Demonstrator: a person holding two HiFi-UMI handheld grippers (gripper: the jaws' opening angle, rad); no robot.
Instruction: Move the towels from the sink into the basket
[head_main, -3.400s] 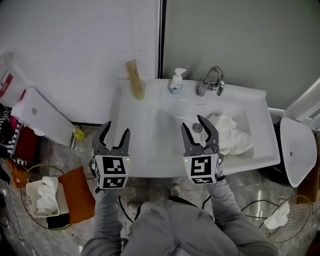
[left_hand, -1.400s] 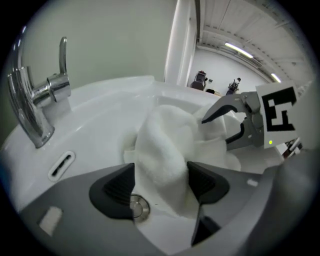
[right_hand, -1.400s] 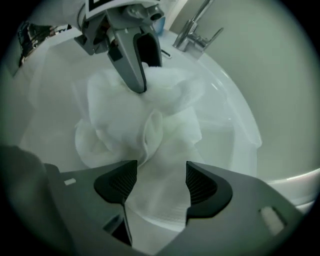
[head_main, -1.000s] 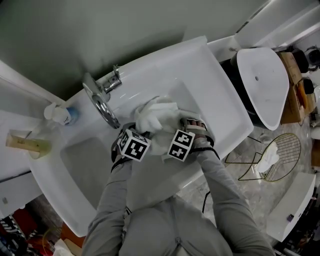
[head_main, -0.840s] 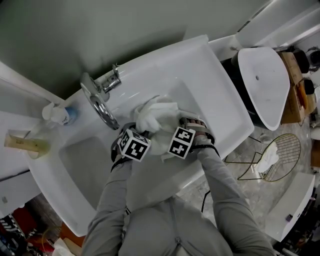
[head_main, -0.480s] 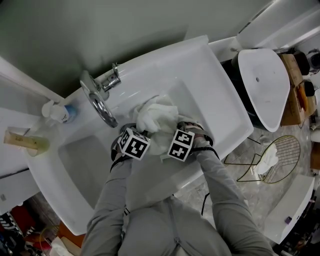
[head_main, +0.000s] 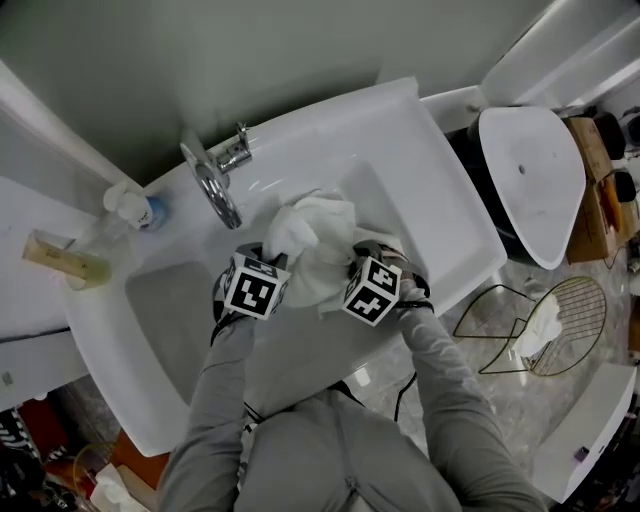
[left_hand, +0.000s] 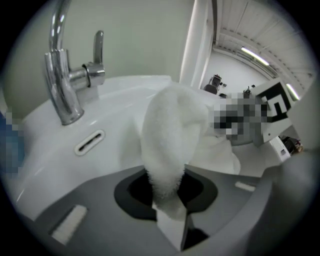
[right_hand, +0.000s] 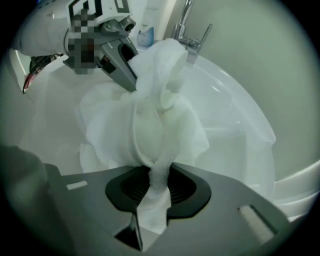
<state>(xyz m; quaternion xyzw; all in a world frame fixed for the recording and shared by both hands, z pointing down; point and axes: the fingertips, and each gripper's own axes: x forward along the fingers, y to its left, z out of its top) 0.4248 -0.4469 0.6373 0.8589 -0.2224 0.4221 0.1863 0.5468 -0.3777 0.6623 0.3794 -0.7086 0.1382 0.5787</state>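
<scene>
A crumpled white towel (head_main: 315, 240) lies bunched in the right basin of the white sink (head_main: 440, 200). My left gripper (head_main: 272, 258) grips its left side; in the left gripper view a thick fold of towel (left_hand: 172, 130) is pinched in the shut left gripper (left_hand: 167, 197). My right gripper (head_main: 350, 262) is at the towel's right side. Its jaws are closing, and in the right gripper view the right gripper (right_hand: 155, 192) squeezes a twisted strand of towel (right_hand: 150, 115) between its pads. A wire basket (head_main: 575, 300) with a white towel (head_main: 540, 325) in it stands on the floor at the right.
A chrome faucet (head_main: 215, 185) rises just behind the towel. A soap bottle (head_main: 130, 210) and a cup with a brush (head_main: 60, 262) stand at the sink's left. The left basin (head_main: 170, 320) is beside my left arm. A white toilet lid (head_main: 530, 180) is right of the sink.
Both grippers went from open at the sink's front to the towel. Over the last second both closed on it, and it now stands gathered higher between them.
</scene>
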